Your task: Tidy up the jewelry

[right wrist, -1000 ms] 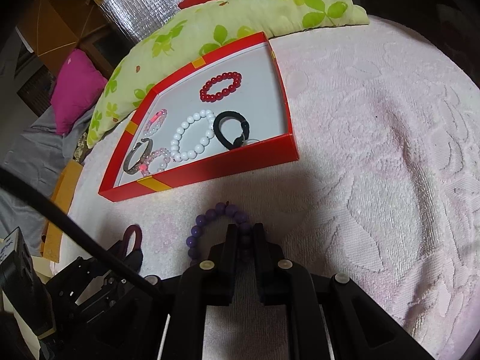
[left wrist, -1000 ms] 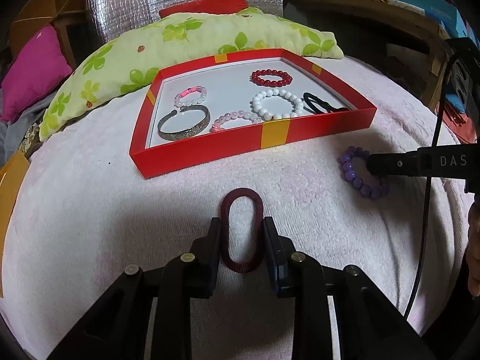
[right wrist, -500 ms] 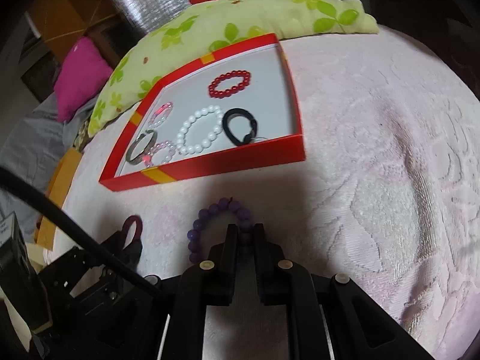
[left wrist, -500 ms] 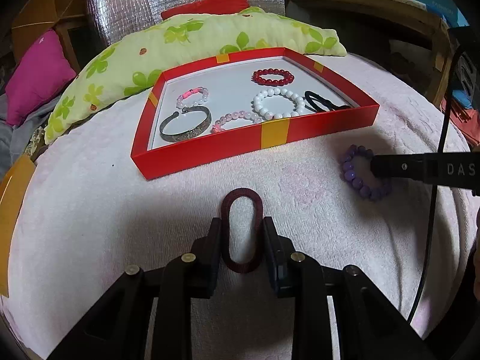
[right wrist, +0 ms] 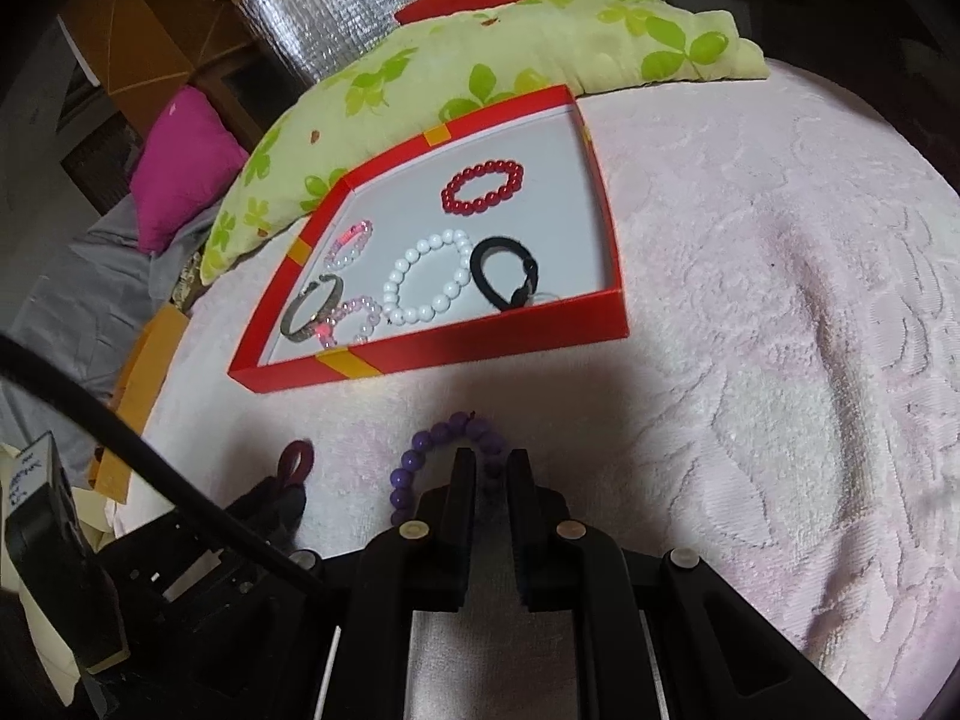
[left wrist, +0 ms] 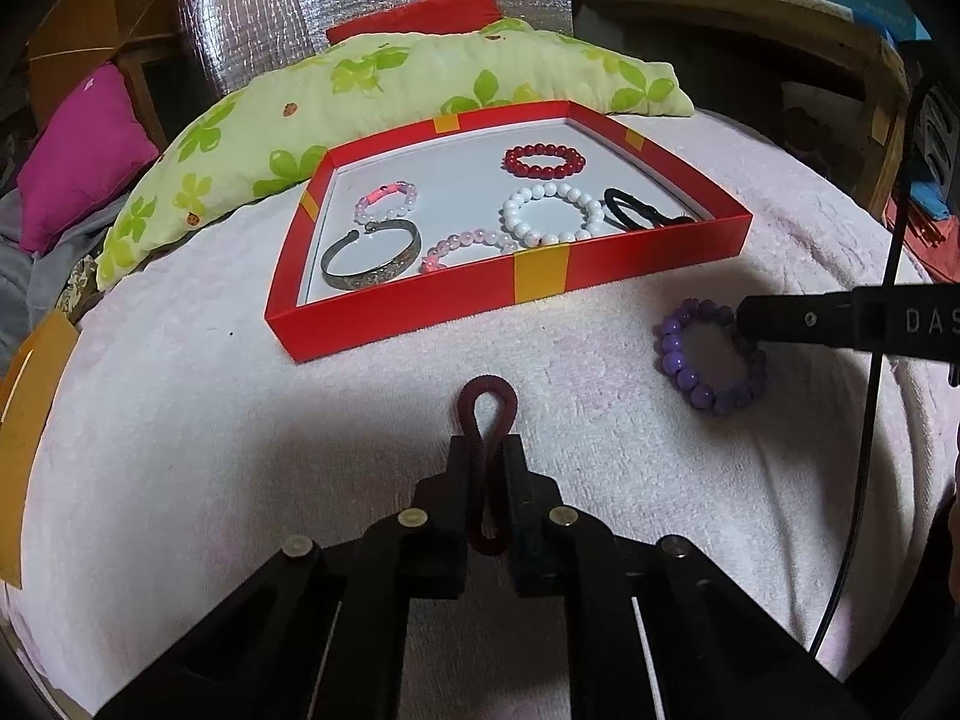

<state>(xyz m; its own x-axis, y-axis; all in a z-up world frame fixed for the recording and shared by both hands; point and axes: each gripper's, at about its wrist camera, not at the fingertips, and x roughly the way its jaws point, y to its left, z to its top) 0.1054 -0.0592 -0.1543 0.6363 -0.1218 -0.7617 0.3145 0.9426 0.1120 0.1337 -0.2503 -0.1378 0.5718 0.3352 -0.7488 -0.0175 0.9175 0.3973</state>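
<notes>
Both claws were clenched on jewelry that lay on the pink blanket [left wrist: 180,420], in front of the red box [left wrist: 540,279]. Left claw [left wrist: 486,450]: its jaws had just been closing, and they pinched the dark red hair tie [left wrist: 487,402] across its middle, so the loop was squeezed into a figure of eight, with one end sticking out far of the tips. I think this grip was chosen because a soft ring is easy to lift when both sides are pressed together. Right claw [right wrist: 492,462]: it held the near side of the purple bracelet [right wrist: 441,435], with a few beads between the pads; the rest of the ring lay on the blanket to the left of the tips and beyond them. Both pieces seemed to rest on the cloth, not yet lifted.

The box stood far from the claws, its far edge near the green pillow [left wrist: 390,84]. It was shallow and open, with a white floor, so things can be dropped in from above. Inside it were six pieces, well spread. At the far right lay a red bracelet [left wrist: 545,160]. In the middle was a white bracelet [left wrist: 555,213], and just to its right a black hair tie [left wrist: 636,210]. At the left lay a metal bangle [left wrist: 369,258], with two pink bracelets [left wrist: 387,201] near it. The far middle part of the floor was free, so there was place for the two held pieces.
</notes>
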